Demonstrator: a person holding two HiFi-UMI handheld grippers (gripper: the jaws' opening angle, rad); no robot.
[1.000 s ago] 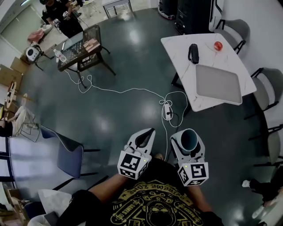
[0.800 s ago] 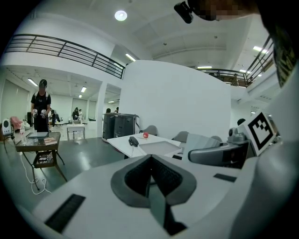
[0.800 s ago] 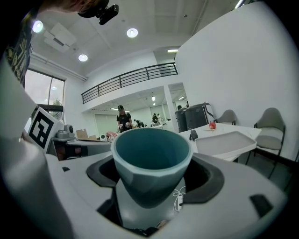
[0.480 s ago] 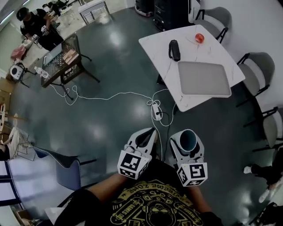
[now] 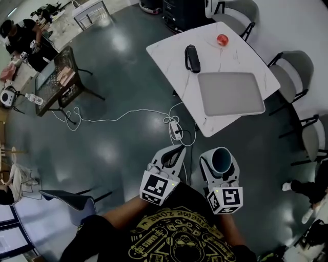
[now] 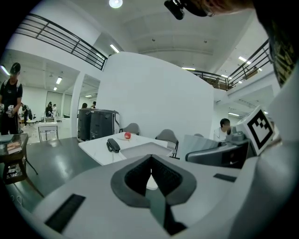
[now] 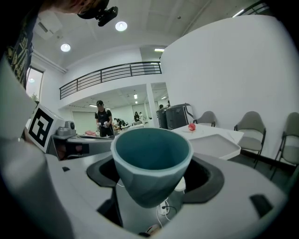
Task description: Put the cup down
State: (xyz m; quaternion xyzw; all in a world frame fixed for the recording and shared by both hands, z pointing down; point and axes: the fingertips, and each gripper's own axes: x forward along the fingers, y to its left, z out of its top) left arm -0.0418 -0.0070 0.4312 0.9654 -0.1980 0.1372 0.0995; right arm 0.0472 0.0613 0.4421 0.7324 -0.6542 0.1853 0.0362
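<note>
The teal cup [image 7: 152,161] — stiff, probably ceramic, smooth and breakable — stands upright in the right tool [image 5: 220,171], gripped around its lower wall, over the floor short of the desk's [image 5: 164,51] near corner; the left tool [image 5: 171,156] is closed and empty.

Operator: black short-sleeved T-shirt [image 5: 180,203], with a yellow-gold graphic print [image 5: 174,238] and lettering across the chest.

Left tongs [image 5: 180,149]: light grey moulded shells tapering towards the tips. The inner faces carry dark grey pads [image 6: 133,179]. Narrow dark rectangular slots [image 6: 65,212] are recessed into the outer shell faces.

Right tongs [image 5: 220,156]: same light grey shell, dark pads [image 7: 212,179] and slot [image 7: 260,205].

Left marker cube [image 5: 155,187]: white faces, each bearing a black square-pattern marker, mounted at the rear of the tongs. Right marker cube [image 5: 226,199]: identical construction.

Head-mounted camera [image 7: 99,12]: small black unit, seen from below in the right gripper view.
</note>
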